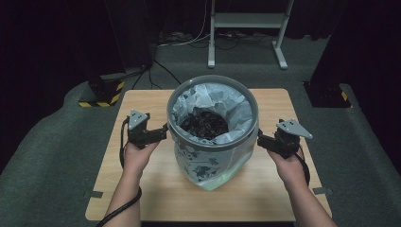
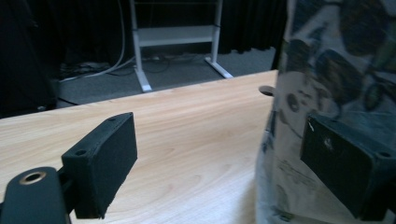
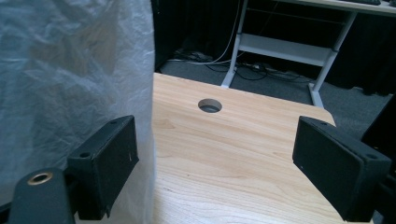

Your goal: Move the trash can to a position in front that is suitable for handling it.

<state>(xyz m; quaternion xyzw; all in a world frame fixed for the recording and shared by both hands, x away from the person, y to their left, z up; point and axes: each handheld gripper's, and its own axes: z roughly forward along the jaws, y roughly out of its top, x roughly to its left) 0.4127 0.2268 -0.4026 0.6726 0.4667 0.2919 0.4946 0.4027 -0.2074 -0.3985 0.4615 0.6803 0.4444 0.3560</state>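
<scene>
The bin [image 1: 213, 123] stands upright mid-tabletop [image 1: 142, 198], directly between my two tongs. Its long axis is vertical, with the mouth up. My left tongs [image 1: 163, 131] sit at its left flank, just under the rim, and my right tongs [image 1: 261, 140] at its right flank, so both are about equally near. From each, the target lies straight inward.

In the left gripper view the jaws stand wide apart, holding nothing, and the far jaw lies against the printed bag liner [image 2: 336, 74]. In the right gripper view they are also spread wide and empty, with one jaw beside the pale bag wall [image 3: 70, 70].

Count: one bin, one liner bag folded over the rim, one dark heap of waste [image 1: 204, 125] inside, two tongs, one cable hole [image 3: 209, 105] in the tabletop.

My guess is that each side next pinches the liner edge.
</scene>
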